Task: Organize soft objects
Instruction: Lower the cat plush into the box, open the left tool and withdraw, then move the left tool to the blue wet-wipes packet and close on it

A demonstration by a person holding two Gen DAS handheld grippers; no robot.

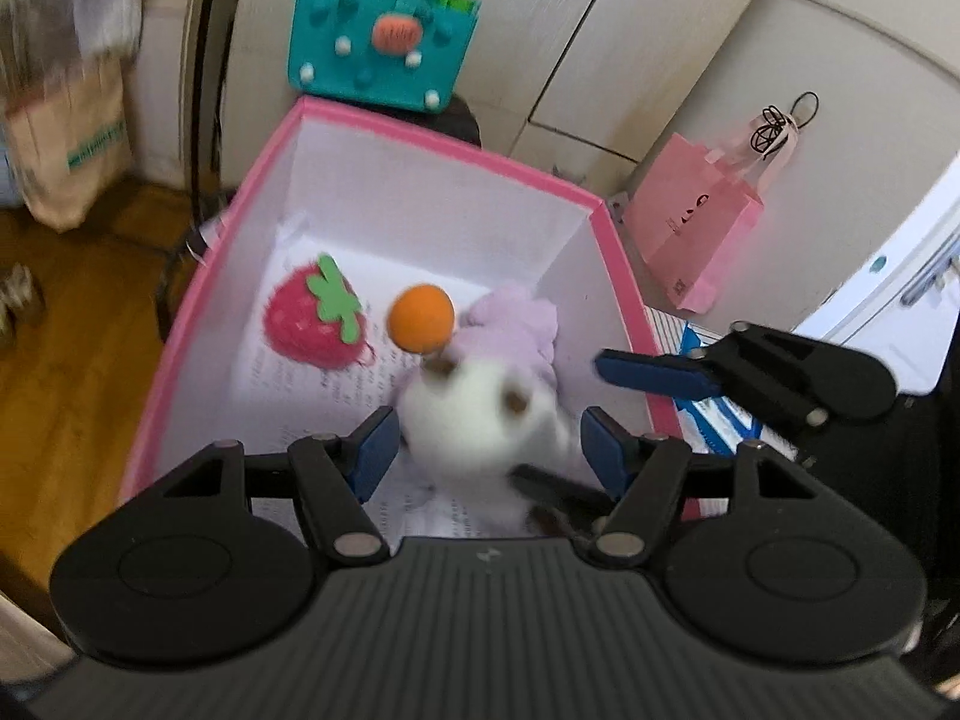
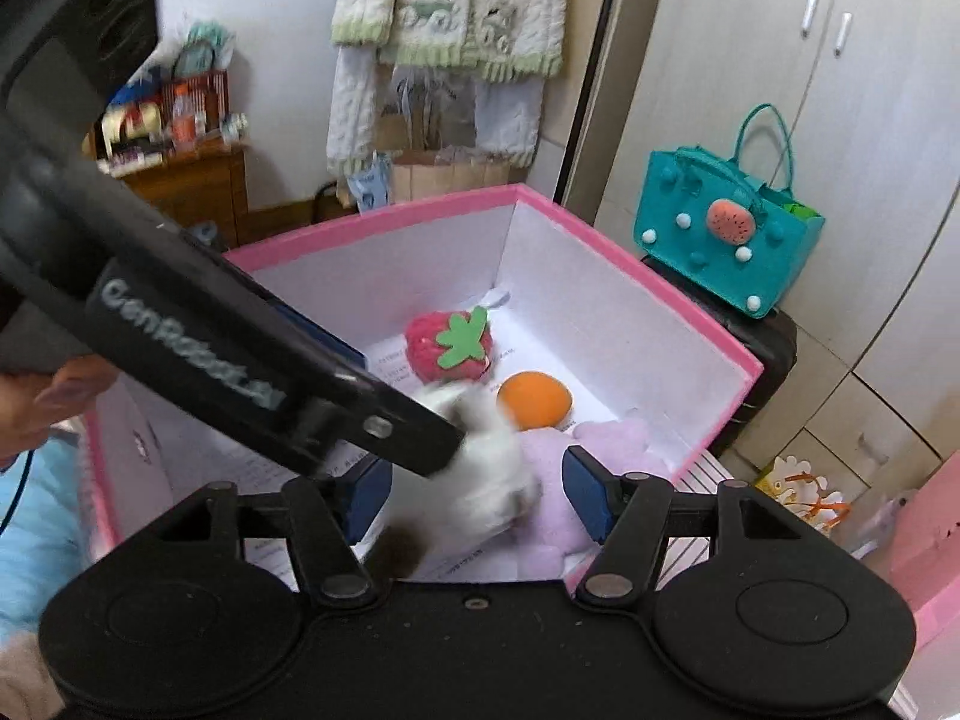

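The left gripper (image 1: 489, 447) hovers low over a pink box (image 1: 456, 147), its blue pads apart, with a blurred white plush toy (image 1: 474, 414) between them; the smear makes it impossible to tell whether either pad touches the toy. The right gripper (image 2: 477, 495) is also spread open over the same box, the same white plush (image 2: 480, 480) lying between its pads, again too blurred to judge contact. The toy has small brown spots and a dark patch at its lower edge, but its shape cannot be made out. It lies partly on a lilac plush (image 1: 516, 315) on the printed paper lining the box floor. Beyond it sit an orange ball (image 1: 420, 318) and a red plush strawberry (image 1: 318, 318) with a green felt leaf. Only the left wrist view shows a pink paper bag (image 1: 690, 228) and the right gripper's blue finger entering from the right. Only the right wrist view shows the left gripper's black body crossing in front, hiding the box's near left corner, a fingertip at the left edge, and knitted clothing (image 2: 450, 6) hanging on the wall. Both show a teal felt handbag (image 2: 729, 240) behind the box.
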